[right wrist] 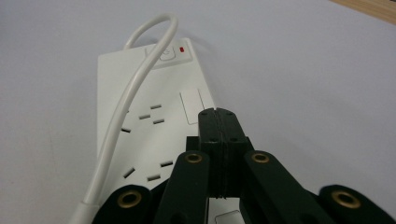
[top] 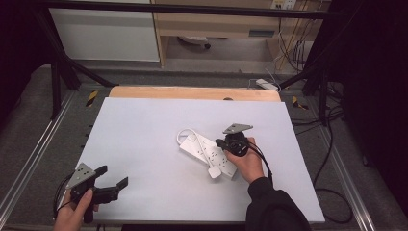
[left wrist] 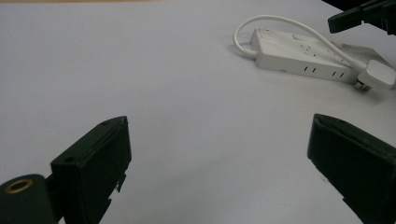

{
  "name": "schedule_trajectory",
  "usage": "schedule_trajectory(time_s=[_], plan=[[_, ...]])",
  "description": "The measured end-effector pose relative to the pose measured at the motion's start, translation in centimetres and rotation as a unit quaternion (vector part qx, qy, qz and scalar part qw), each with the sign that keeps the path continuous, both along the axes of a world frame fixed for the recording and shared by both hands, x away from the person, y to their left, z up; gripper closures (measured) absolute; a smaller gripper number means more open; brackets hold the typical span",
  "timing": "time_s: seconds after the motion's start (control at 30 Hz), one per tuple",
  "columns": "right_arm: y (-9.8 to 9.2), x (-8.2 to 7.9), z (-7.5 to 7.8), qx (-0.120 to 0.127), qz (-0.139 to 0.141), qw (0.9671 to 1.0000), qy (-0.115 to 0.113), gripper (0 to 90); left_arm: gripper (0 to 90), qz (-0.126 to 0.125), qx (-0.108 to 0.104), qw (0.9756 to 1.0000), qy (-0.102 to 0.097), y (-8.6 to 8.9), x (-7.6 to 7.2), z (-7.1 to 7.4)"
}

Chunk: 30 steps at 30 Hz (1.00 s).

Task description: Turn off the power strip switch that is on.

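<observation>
Your right tool (top: 227,143) sits over the white power strip (top: 208,154) near the middle of the table (top: 144,139), its jaws pressed flat together with nothing between them. In the right gripper view the closed tips (right wrist: 217,122) hover just above the strip's top face, beside a small raised rectangular panel and past two sets of socket slots; whether they actually touch the plastic you cannot tell from here. At the strip's far end in that view there is a round switch and a small red indicator (right wrist: 181,48).

The strip lies at a slant on the table, and its white cord (right wrist: 135,88) loops out of the switch end, bends back and runs along the top of the strip to the white plug (top: 214,172), which rests on the strip at the end nearest you, just beside your right hand (top: 248,163).

Your left tool (top: 111,179) is well apart from all this — down at the near left corner of the table, held in your left hand (top: 77,209) with its jaws spread wide and empty. In the left gripper view those two black jaws frame bare table, with the strip (left wrist: 299,58) and plug (left wrist: 380,74) lying farther off at upper right, and the right tool (left wrist: 359,16) just above them.
</observation>
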State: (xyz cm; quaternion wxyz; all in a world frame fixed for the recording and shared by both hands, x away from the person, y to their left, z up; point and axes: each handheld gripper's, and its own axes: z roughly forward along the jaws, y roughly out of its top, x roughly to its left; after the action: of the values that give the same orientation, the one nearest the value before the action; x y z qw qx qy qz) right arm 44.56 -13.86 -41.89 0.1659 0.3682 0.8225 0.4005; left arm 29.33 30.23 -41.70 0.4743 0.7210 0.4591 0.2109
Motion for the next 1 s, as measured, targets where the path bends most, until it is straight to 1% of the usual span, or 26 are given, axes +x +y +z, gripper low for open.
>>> schedule_trajectory(time_s=[0.17, 0.57, 1.0], plan=[[-0.4, -0.1, -0.4, 0.009, -0.006, 0.9999, -0.005, 90.0, 6.4, 0.000, 0.000, 1.0000, 0.001, 0.0, 0.0, 0.0], [-0.7, -0.4, -1.3, 0.011, -0.009, 0.9999, -0.002, 90.0, 6.4, 0.000, 0.000, 1.0000, 0.001, 0.0, 0.0, 0.0], [-0.8, -0.5, -1.6, 0.015, -0.010, 0.9998, -0.006, 90.0, 6.4, -0.001, 0.001, 1.0000, 0.002, -0.1, 0.0, 0.0]])
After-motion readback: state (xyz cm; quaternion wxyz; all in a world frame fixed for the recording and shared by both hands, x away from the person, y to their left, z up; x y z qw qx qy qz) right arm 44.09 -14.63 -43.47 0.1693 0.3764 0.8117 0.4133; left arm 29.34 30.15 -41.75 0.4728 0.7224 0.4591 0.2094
